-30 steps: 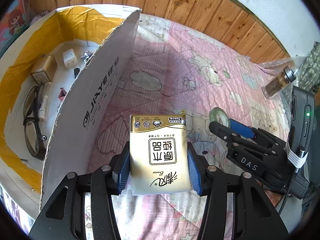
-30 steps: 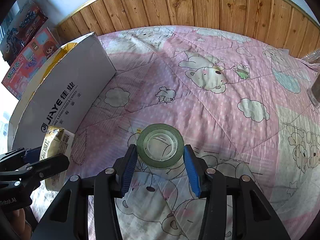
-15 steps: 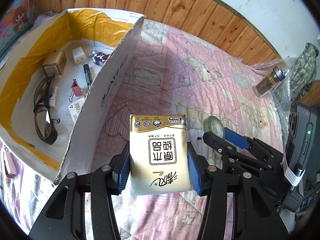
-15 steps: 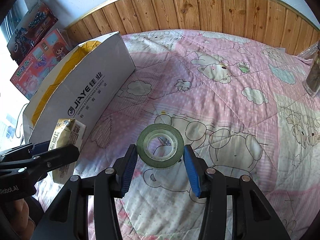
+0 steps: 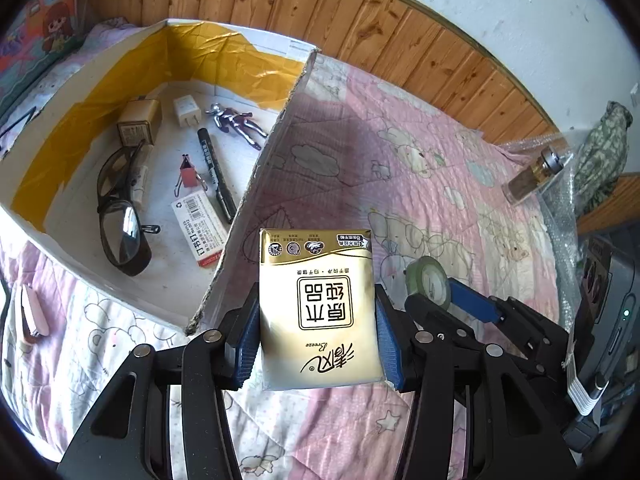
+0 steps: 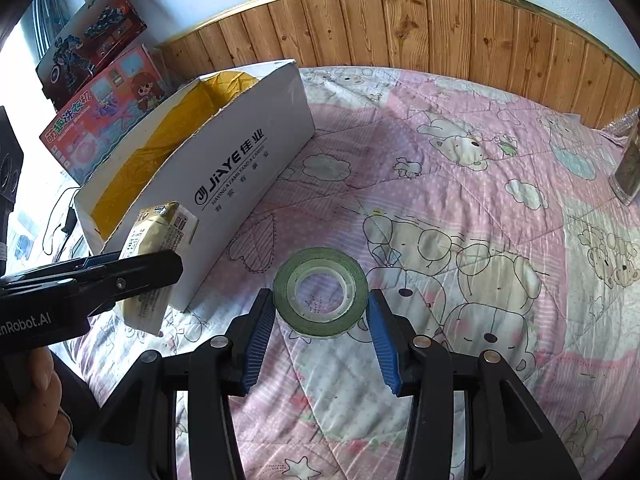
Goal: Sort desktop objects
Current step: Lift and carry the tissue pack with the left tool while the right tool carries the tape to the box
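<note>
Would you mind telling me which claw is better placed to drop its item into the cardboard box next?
Left. The left claw holds the tissue pack beside the cardboard box wall; the right claw, with the tape roll, sits farther away.

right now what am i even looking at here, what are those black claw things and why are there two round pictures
The black claws are two hand-held grippers, one in each of a person's hands; there is no robot arm. Each carries a fisheye camera that looks forward along its two fingers, hence the two round pictures.

The left gripper is shut on a gold tissue pack. The right gripper is shut on a green roll of tape. Each gripper also shows at the side of the other's picture.

Below is a pink cartoon quilt. On it stands an open cardboard box, where things are being sorted. Already inside: dark glasses, a black marker, a red binder clip, a white charger plug, a silver toy figure, a small tan box and a staple box. A small glass bottle lies at the quilt's far edge.
</note>
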`<state>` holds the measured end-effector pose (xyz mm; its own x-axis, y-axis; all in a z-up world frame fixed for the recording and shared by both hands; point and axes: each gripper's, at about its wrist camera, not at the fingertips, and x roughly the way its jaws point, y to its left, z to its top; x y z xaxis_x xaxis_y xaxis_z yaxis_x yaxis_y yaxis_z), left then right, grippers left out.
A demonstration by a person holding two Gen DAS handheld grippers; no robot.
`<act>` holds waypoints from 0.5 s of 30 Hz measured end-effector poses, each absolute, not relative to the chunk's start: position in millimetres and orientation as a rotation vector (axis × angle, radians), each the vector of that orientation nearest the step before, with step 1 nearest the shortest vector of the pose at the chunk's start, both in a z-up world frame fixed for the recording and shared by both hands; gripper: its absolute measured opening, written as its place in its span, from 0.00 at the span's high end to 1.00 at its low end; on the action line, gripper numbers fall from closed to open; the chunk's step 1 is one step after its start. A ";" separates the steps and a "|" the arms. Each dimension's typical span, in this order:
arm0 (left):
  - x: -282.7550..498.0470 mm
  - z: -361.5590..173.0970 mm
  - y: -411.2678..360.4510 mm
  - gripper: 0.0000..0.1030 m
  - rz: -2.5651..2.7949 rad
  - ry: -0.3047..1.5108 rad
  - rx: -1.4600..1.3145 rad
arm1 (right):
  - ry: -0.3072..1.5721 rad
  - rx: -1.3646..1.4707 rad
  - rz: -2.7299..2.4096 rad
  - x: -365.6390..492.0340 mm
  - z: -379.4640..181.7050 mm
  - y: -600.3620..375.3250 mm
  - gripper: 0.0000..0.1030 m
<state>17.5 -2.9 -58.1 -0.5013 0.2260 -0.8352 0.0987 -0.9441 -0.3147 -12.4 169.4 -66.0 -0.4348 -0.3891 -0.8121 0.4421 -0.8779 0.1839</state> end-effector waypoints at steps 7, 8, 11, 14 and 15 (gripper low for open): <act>23.0 -49.9 -15.8 0.49 2.615 -0.533 -1.497 | 0.111 1.259 -2.293 0.3 -58.6 151.6 0.53; 23.6 -48.7 -16.2 0.49 2.618 -0.532 -1.492 | 0.115 1.253 -2.292 1.6 -57.1 149.1 0.53; 25.4 -43.3 -19.0 0.49 2.615 -0.543 -1.471 | 0.123 1.237 -2.284 5.0 -51.9 141.4 0.53; 27.1 -36.4 -23.3 0.49 2.619 -0.552 -1.446 | 0.127 1.217 -2.281 8.2 -44.9 134.6 0.53; 27.5 -34.1 -25.1 0.49 2.623 -0.553 -1.438 | 0.129 1.212 -2.279 9.1 -42.5 132.5 0.53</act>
